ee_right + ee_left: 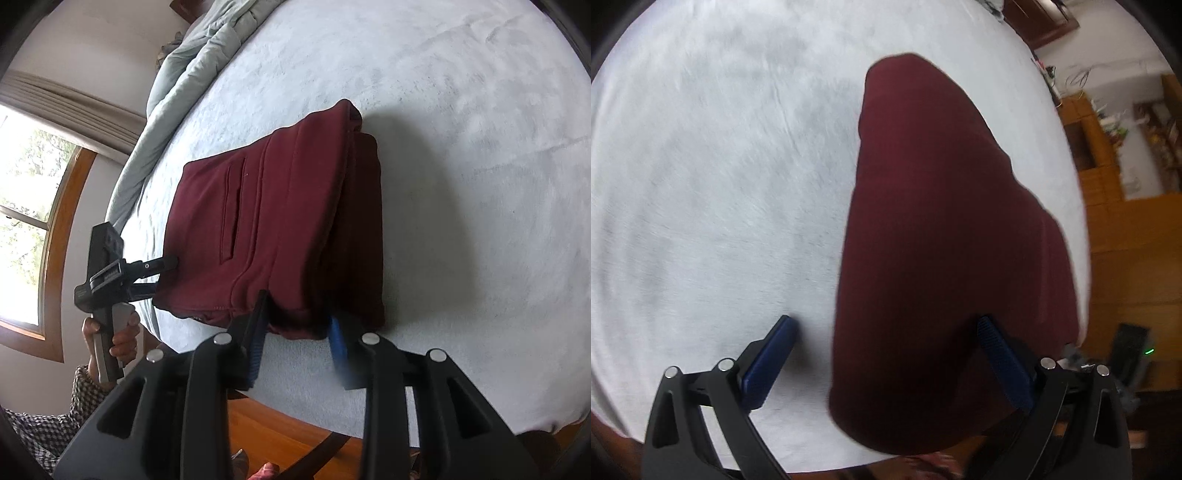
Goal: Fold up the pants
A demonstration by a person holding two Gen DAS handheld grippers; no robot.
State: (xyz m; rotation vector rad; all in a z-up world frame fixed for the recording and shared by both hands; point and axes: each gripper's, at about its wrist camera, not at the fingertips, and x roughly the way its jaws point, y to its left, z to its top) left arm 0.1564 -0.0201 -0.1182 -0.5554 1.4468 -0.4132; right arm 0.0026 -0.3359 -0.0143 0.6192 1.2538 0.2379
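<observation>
The maroon pants [288, 221] lie folded in a thick stack on the white bed cover [461, 147], near its front edge. They also fill the middle of the left wrist view [942, 221]. My left gripper [886, 325] is open, its blue pads [772, 358] wide apart, with one pad on the bed cover [701, 184] and the other over the pants' near edge. In the right wrist view the left gripper [166, 273] touches the stack's left side. My right gripper [299, 317] is partly open at the stack's near edge, its fingers [338, 339] straddling a fold of cloth.
A pale green duvet [192, 66] is bunched along the far left of the bed. A window with a wooden frame [55, 221] is at left. Wooden floor [295, 435] and furniture [1126, 221] lie beyond the bed's edge.
</observation>
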